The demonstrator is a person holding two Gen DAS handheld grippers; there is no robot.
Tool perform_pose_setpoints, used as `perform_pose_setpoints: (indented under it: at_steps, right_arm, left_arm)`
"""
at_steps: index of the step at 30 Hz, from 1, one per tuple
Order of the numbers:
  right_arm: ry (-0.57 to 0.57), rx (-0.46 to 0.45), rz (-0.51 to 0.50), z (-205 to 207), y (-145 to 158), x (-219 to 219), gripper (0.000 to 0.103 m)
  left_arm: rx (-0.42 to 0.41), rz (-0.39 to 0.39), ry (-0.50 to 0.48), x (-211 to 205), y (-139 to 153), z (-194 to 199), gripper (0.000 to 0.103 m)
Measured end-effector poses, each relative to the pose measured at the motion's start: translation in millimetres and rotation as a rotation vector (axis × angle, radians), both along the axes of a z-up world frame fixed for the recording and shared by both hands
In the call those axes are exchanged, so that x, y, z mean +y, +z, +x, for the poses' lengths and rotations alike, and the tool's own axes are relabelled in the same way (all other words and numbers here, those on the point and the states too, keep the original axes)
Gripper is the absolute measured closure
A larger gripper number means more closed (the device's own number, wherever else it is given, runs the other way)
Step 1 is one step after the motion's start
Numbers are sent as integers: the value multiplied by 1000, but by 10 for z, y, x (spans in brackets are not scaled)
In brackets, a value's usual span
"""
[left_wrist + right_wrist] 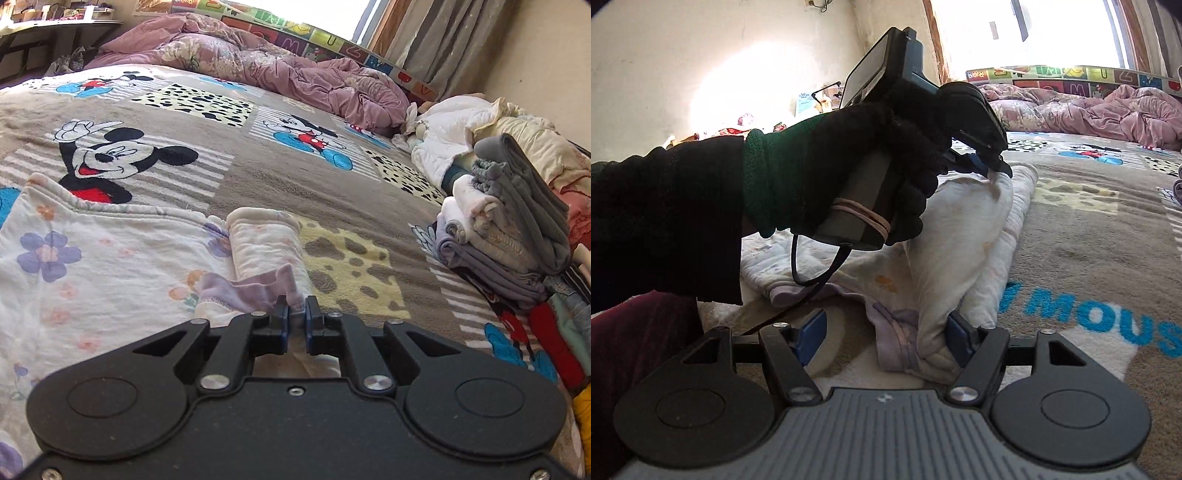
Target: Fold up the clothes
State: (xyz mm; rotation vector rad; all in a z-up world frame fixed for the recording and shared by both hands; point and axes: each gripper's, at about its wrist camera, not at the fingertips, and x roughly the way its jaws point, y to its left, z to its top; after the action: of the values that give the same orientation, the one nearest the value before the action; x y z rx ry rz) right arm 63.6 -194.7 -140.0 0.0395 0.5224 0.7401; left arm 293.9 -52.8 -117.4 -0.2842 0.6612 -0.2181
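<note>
the floral garment (pixel 110 251) lies partly folded on the bed (pixel 229 177), soft, light and floppy, best taken by hems or corners. the left hand-held gripper (pixel 295 314) pinches its lilac edge; the right hand-held gripper (pixel 886 332) gapes wide around the folded end. a folded stack (pixel 509 236) sits nearby.

Right gripper (pixel 886 334): jaws spread wide, right pad touching the near end of the white floral garment (pixel 960 240), left pad clear of it. Garment lies partly folded on the cartoon-print blanket (pixel 1089 240). Far end is pinched shut in the left gripper (pixel 991 168), held by a black-gloved hand (pixel 879 155) entering from the left.
</note>
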Motion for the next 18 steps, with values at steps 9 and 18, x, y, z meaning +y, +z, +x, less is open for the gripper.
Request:
perform_pose_setpoints:
  at_steps: [9, 18]
  right_arm:
    - [-39, -6, 24, -35, 48, -22, 29]
    - [-177, -190, -75, -333, 237, -139, 44]
  left_arm:
    - [-17, 19, 17, 178, 250, 5, 73]
    - [28, -28, 52, 565, 244, -100, 60]
